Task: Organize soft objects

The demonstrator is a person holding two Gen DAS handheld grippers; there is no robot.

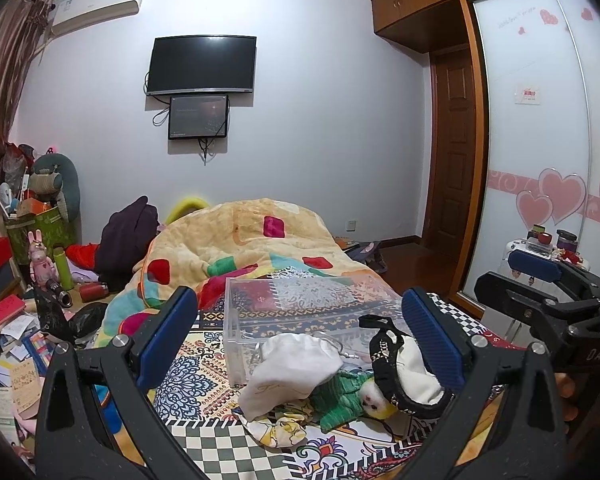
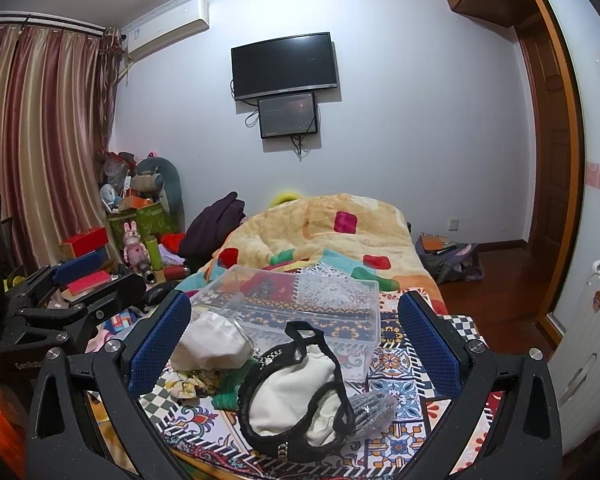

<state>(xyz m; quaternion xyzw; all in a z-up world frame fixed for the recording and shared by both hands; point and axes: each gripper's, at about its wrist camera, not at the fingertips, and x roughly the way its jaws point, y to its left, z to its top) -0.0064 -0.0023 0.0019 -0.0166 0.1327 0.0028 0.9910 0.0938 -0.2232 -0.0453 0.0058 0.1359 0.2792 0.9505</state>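
Observation:
A pile of soft things lies on the patterned cloth in front of a clear plastic box point(image 1: 300, 312) point(image 2: 300, 304). It holds a white drawstring pouch point(image 1: 292, 372) point(image 2: 212, 344), a green knit piece point(image 1: 336, 396), a yellow floral cloth point(image 1: 280, 428) and a white bag with black trim and strap point(image 1: 404, 372) point(image 2: 296, 396). A grey knit piece point(image 2: 372, 412) lies beside the bag. My left gripper point(image 1: 300, 336) is open and empty above the pile. My right gripper point(image 2: 296, 336) is open and empty over the white bag.
A yellow patchwork blanket point(image 1: 240, 248) is heaped behind the box. Clutter of boxes, toys and papers point(image 1: 28, 280) fills the left side. A wardrobe with heart stickers point(image 1: 540, 120) stands at right, and a backpack point(image 2: 448, 256) lies on the floor.

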